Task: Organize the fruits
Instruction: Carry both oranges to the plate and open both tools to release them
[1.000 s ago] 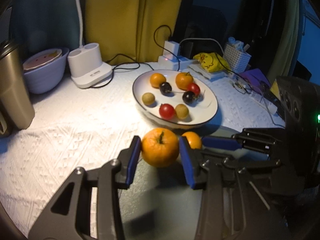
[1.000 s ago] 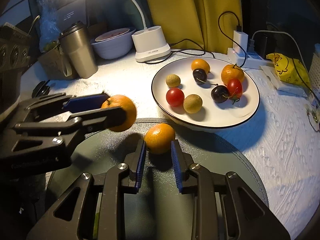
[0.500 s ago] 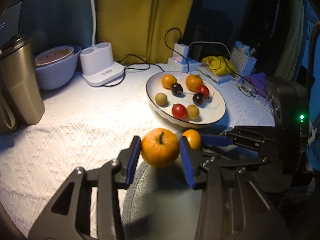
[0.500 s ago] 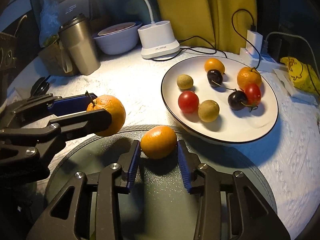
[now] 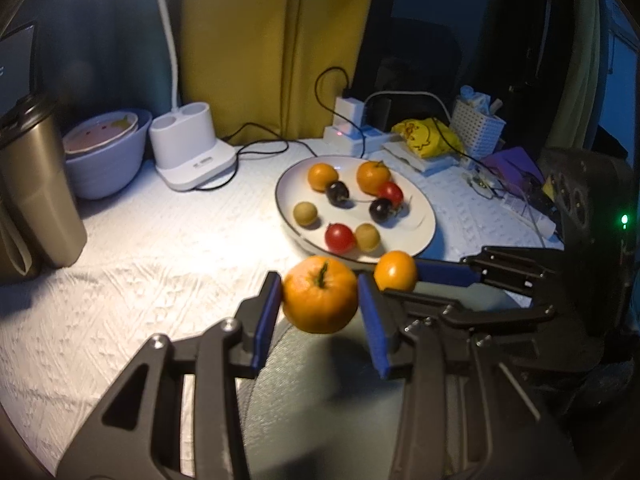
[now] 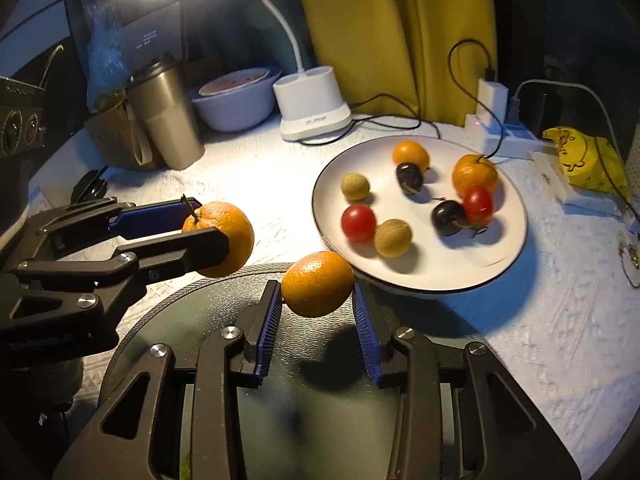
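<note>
Right wrist view, centre: right gripper [image 6: 316, 304] clamps small orange [image 6: 318, 283] | left gripper [image 5: 320, 312] grips stemmed orange [image 5: 320, 294] | step: carrying both | next: white plate [image 6: 508, 256], upper right, needs bare spot.

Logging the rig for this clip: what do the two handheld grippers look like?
Both match: the left gripper and right gripper have matte black linkage arms with triangular cut-outs, silver pivot screws and blue ribbed pads. The right gripper's black body carries a green light. No hands or sleeves show.
</note>
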A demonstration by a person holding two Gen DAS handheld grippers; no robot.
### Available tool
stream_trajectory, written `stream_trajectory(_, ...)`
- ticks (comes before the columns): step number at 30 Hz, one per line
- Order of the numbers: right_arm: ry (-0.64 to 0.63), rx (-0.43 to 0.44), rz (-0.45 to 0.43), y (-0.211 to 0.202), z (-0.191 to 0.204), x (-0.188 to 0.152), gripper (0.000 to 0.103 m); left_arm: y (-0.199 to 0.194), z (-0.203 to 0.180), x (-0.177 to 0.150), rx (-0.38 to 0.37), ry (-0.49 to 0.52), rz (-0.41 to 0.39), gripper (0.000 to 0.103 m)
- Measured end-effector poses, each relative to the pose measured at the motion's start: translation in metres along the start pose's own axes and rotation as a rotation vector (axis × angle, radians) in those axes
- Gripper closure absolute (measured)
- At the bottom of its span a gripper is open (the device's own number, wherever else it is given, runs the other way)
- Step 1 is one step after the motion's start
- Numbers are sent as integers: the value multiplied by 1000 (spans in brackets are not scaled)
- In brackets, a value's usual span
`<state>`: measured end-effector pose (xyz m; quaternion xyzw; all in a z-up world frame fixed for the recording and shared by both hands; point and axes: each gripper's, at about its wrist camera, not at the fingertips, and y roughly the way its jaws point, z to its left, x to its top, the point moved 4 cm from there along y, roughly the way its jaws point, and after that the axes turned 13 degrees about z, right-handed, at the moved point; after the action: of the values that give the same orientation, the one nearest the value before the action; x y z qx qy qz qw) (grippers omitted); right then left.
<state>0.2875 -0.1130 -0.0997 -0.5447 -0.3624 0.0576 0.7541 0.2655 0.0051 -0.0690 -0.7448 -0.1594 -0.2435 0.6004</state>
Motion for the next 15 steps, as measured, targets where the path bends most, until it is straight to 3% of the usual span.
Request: stream_trajectory(15,73,-23,-57,-21,-56,3,64,17,-25,29,3,28,3,62)
